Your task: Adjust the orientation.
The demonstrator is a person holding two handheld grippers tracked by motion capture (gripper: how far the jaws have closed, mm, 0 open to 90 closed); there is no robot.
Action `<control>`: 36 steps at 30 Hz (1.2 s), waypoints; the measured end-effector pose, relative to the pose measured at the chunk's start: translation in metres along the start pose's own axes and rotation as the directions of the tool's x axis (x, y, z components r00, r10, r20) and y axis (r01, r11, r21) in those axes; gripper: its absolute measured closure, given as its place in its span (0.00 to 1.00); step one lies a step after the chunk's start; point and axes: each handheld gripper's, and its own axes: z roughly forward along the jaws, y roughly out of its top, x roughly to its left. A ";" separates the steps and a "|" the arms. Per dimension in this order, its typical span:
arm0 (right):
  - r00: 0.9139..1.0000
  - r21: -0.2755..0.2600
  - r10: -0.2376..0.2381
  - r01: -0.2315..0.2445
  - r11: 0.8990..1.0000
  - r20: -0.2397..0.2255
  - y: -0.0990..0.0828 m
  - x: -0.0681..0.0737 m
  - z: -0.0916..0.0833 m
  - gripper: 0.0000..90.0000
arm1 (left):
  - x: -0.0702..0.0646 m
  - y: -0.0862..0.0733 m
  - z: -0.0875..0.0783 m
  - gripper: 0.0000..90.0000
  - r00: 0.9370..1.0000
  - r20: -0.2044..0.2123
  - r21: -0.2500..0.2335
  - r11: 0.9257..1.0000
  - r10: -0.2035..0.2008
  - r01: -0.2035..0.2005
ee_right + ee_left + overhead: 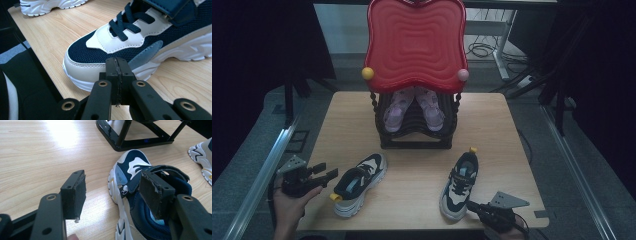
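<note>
Two navy-and-white sneakers lie on the wooden table [412, 170]. The left sneaker [359, 185] points toward the back right, and its heel with a yellow tab faces my left gripper [328, 171]. That gripper [113, 190] stands open, its jaws wide apart just short of the sneaker's [130, 167] heel and strap, with nothing pressed between the pads. The right sneaker [459, 185] points toward the front edge. My right gripper [469, 204] is shut and empty, its tips [117, 65] close in front of this sneaker's [140, 37] white toe cap.
A black shoe rack [414, 142] with a red wavy top [414, 40] stands at the back middle and holds a pair of purple shoes [394, 112]. The table's front edge lies right under my right gripper. Bare wood lies between the two sneakers.
</note>
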 end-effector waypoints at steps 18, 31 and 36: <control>0.999 0.004 -0.036 0.036 0.999 0.003 0.020 0.021 0.029 0.99 | 0.002 -0.001 -0.003 0.43 1.000 -0.007 0.000 1.000 -0.003 0.003; 0.998 0.030 -0.066 0.065 0.997 0.015 0.042 0.035 0.060 0.99 | 0.002 -0.002 -0.004 0.42 1.000 -0.006 0.002 1.000 -0.005 0.005; 0.997 0.032 -0.067 0.066 0.997 0.024 0.047 0.037 0.069 0.99 | 0.001 -0.002 -0.004 0.42 1.000 -0.004 0.007 1.000 -0.003 0.003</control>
